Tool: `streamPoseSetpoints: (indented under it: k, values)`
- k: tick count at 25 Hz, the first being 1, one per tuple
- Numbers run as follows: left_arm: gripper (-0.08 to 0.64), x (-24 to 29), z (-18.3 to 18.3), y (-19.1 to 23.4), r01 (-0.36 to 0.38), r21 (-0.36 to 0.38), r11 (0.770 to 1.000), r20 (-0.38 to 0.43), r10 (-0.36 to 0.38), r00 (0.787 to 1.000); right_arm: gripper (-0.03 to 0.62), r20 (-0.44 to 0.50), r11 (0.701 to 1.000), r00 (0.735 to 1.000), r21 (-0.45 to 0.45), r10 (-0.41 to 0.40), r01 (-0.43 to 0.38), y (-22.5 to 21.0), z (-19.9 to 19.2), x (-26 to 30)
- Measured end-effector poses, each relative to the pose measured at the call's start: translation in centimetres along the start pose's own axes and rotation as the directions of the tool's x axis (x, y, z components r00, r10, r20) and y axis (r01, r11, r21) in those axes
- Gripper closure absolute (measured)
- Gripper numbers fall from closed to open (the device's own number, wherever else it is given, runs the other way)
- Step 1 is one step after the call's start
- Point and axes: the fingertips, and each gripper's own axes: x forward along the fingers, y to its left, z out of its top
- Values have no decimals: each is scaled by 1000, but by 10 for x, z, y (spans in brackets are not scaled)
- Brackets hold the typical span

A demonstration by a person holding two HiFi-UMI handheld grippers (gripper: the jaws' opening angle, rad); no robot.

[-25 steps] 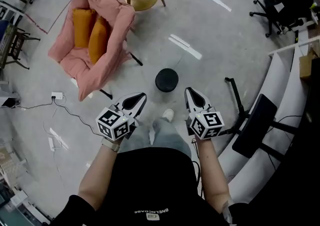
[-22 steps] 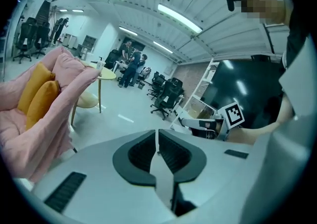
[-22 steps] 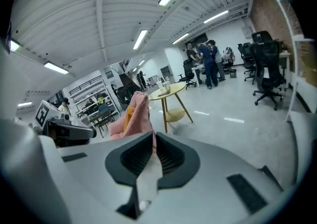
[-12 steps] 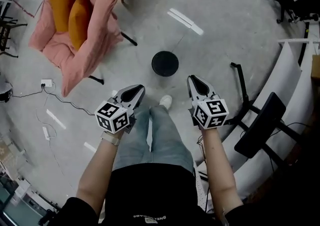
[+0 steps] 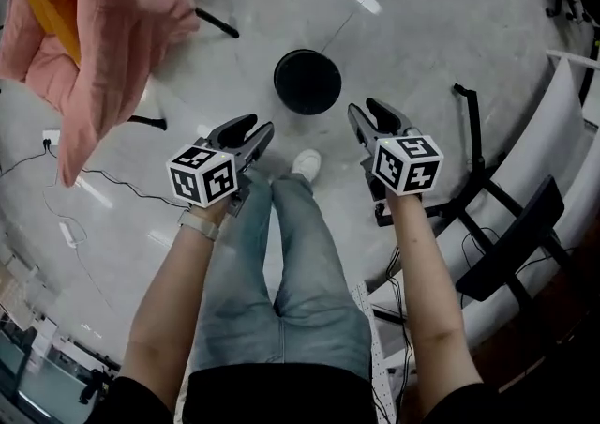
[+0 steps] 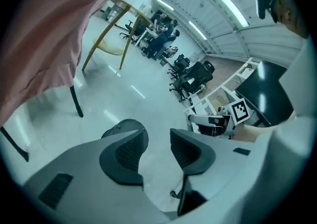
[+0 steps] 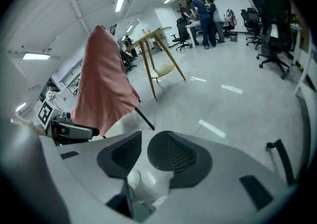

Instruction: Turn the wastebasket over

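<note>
The left gripper (image 5: 246, 129) and the right gripper (image 5: 367, 114) are held low over the grey floor (image 5: 422, 47). The jaws of both stand apart, having just been opening, with nothing between them. The black wastebasket (image 5: 307, 82) stands just beyond, between the 2 tips, untouched. A pink-draped chair (image 5: 103, 28) sits at far left.

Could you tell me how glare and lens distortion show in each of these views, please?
Head view: white glare streaks on the glossy floor, yet the wastebasket is sharp. Left gripper view: fisheye bending, dark corners, the pink cloth soft. Right gripper view: same bending, streaks on the floor.
</note>
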Motion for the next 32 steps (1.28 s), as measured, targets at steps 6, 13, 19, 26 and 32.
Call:
streamPoseSetpoints:
  k: [6, 13, 19, 26, 32]
  values:
    - [359, 65, -33, 66, -4, -2, 1000, -62, 4, 998, 411, -68, 1000, 998, -7, -5, 4, -45, -38, 80]
    - [342, 123, -63, 129, 15, -92, 996, -98, -24, 995, 391, -109, 999, 994, 33, -24, 28, -94, -73, 150]
    - [334, 166, -66, 162, 50, -118, 992, -104, -62, 993, 379, -78, 980, 996, 196, 53, -37, -109, -86, 195]
    - [333, 200, -73, 173, 107, -42, 993, -204, -113, 972, 372, -123, 986, 990, 158, 72, -52, -111, -97, 222]
    - [330, 202, -74, 171, 149, 7, 989, -214, -144, 966, 368, -89, 987, 992, 139, 88, -75, -109, -96, 218]
